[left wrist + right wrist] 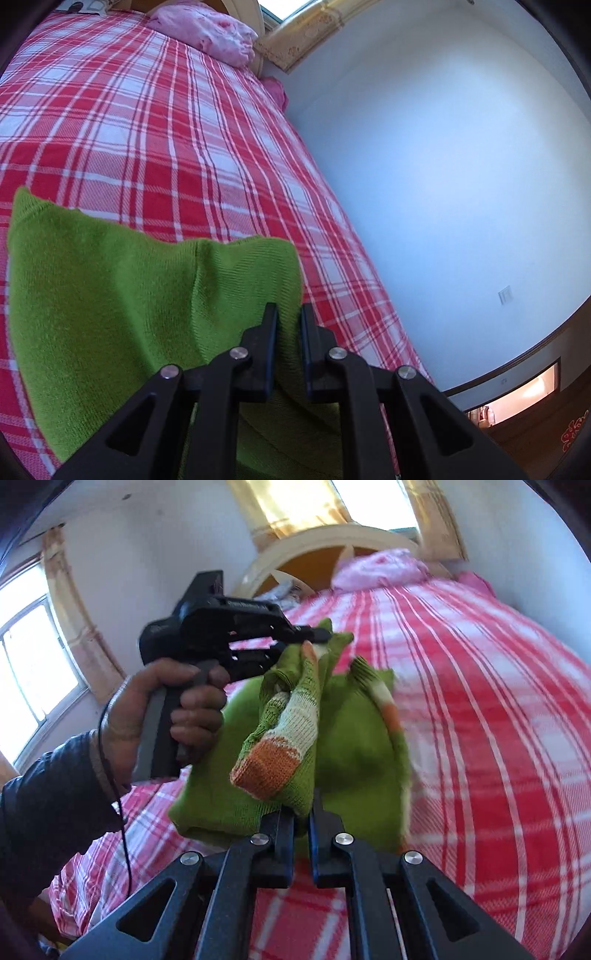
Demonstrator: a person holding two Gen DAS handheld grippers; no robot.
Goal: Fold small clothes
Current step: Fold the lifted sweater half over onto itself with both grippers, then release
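Both grippers are pinching the green sweater [347,738] above the plaid bed [147,129]: left gripper [289,314] gripping one edge, right gripper [303,812] another, beside the bed's wall-side edge.

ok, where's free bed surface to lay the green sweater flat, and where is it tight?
Free: the wide plaid bedspread between the green sweater and the pink pillow, out to the wall-side edge. Also plaid on the far side of the sweater in the right wrist view. Crowded: the near corner, where the left gripper, its hand and the right gripper bunch around the sweater.
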